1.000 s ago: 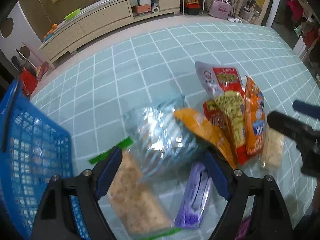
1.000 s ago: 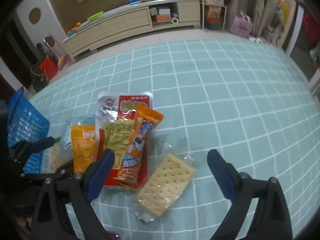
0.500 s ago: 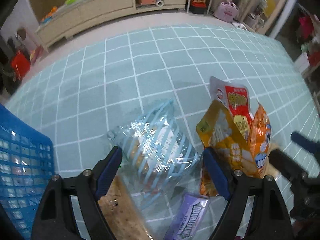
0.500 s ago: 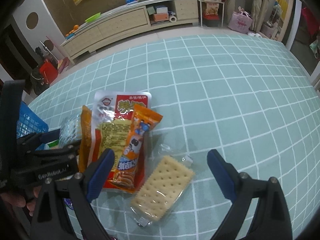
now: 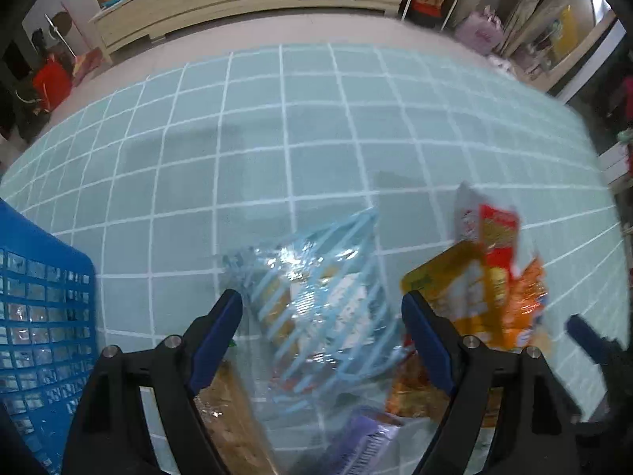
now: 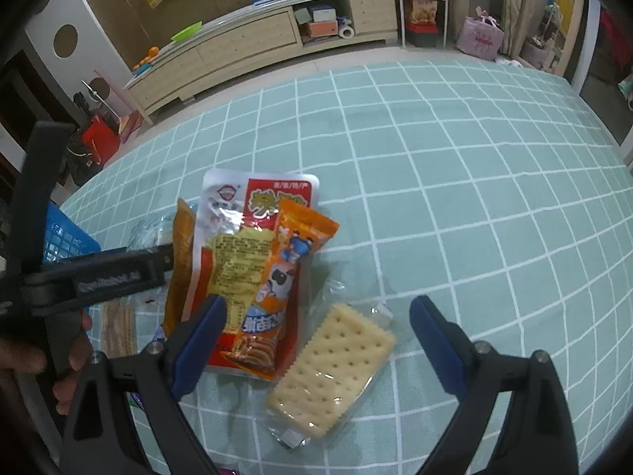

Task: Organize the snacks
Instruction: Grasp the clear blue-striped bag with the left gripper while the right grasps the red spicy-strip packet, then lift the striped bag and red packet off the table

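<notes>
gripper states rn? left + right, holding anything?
Left gripper: open, blue-striped clear snack bag between its fingers, not clamped.
Right gripper: open, empty, above the cracker pack.

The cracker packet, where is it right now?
In the right wrist view, the cracker packet lies on the checked mat, between the open fingers, beside the orange snack stick.

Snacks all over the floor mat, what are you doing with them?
A person is tidying snacks with a gripper in each hand. The left gripper is open around a clear blue-striped bag, with the blue basket off to its left. The right gripper is open too, above a cracker packet lying beside the red and orange packets. Nothing is gripped yet.
</notes>
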{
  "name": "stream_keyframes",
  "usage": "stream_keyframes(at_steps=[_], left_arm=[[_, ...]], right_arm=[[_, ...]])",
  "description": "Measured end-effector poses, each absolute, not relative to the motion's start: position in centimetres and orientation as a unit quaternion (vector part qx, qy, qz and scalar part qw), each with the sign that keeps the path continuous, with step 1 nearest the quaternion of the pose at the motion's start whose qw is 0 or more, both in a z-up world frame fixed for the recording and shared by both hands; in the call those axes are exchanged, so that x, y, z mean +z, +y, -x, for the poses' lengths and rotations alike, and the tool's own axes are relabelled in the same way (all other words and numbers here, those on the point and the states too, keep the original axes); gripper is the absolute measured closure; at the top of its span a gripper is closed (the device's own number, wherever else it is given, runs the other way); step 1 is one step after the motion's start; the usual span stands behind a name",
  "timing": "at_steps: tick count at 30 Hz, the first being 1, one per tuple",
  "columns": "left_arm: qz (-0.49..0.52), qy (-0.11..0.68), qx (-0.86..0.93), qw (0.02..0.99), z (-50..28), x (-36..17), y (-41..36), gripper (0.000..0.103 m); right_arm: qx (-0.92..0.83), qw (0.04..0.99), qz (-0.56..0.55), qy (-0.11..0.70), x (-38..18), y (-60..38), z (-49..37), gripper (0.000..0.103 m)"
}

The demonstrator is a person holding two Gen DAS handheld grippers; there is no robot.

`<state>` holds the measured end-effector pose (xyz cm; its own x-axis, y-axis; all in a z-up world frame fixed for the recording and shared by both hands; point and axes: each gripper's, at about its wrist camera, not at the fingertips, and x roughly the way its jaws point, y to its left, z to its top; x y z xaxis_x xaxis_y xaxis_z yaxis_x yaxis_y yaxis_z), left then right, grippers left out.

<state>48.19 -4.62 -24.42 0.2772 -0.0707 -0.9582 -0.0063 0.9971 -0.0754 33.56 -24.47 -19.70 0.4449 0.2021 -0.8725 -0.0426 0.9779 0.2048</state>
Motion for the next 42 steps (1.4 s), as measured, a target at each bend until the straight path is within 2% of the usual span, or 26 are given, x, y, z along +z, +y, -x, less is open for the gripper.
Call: stream_keyframes(at_steps=[1,2,6,14,21,31,39,42], left_arm=[[0.022,0.595,-0.018,0.803,-48.3,-24.6,-5.1,0.029],[0.012,0.589,-0.018,0.808,-48.3,-24.7,-5.5,0.037],[0.007,0.585,-0.034,0.81,-47.6,-24.5,-6.4,0.044],[0.004,0.563,-0.053,0.825,-43.7,-23.0,-5.5,0.045],[-0.027,0.526,-0.073,0.847,-41.6,-20.0,-5.5,0.045],[-0.007,0.524,-0.067,0.849,-41.4,-19.7,-2.8,0.045],[0.005,0.525,-0.054,0.849,-42.8,-20.3,-2.4,0.045],[0.004,0.526,-0.057,0.849,-42.6,-20.2,-2.5,0.045]], right_arm=[[0.072,0.846,-0.078,0.523,-19.8,-24.4,-33.6,0.007],[0.074,0.845,-0.081,0.524,-19.8,-24.5,-33.6,0.007],[0.081,0.839,-0.092,0.53,-20.1,-24.8,-33.7,0.007],[0.105,0.846,-0.115,0.509,-18.5,-25.2,-33.7,0.008],[0.125,0.846,-0.079,0.512,-17.5,-23.7,-35.8,0.02],[0.129,0.819,-0.051,0.557,-19.3,-21.5,-41.0,0.021],[0.14,0.77,-0.136,0.608,-22.2,-21.8,-43.6,0.02],[0.141,0.766,-0.129,0.614,-22.0,-21.2,-43.9,0.02]])
